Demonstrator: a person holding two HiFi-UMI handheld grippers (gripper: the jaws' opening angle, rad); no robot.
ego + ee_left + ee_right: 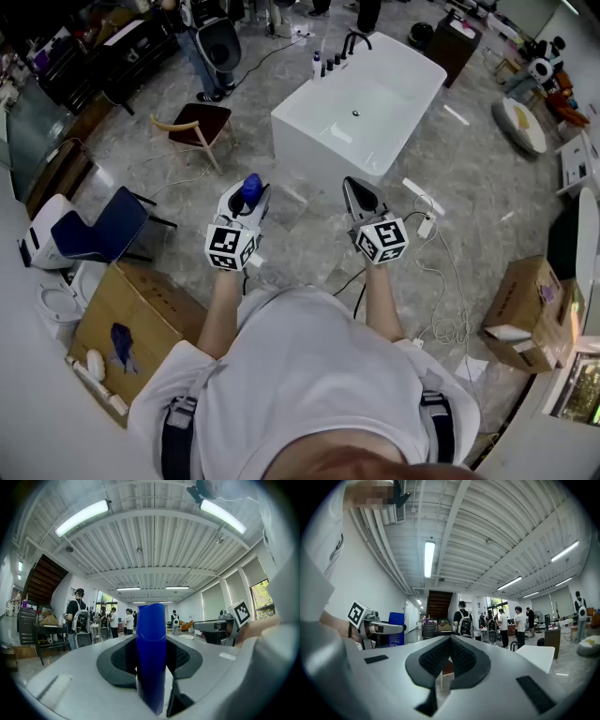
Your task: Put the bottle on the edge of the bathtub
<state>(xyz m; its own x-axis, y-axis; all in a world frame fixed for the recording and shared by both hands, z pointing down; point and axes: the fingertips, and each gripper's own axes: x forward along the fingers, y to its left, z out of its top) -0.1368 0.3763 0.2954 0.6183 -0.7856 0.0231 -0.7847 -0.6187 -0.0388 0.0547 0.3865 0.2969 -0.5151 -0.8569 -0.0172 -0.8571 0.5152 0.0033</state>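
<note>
Carry step: left gripper (247, 199) is clamped on the blue bottle (151, 658), in the air well short of the bathtub (323, 155). Right gripper (450, 641) is closed on nothing. The next move likely calls for walking up and setting the bottle on the rim.

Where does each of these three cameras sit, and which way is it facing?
Head view: on the person's head, looking steeply down at the bathtub; shows the white shirt, left gripper, right gripper.
Left gripper view: rides the left gripper, facing out toward the staircase; its jaws clamp the blue bottle.
Right gripper view: rides the right gripper, facing the same staircase; its jaws are shut, empty.
Shared: each gripper view catches the other gripper; the blue bottle shows in all three.
</note>
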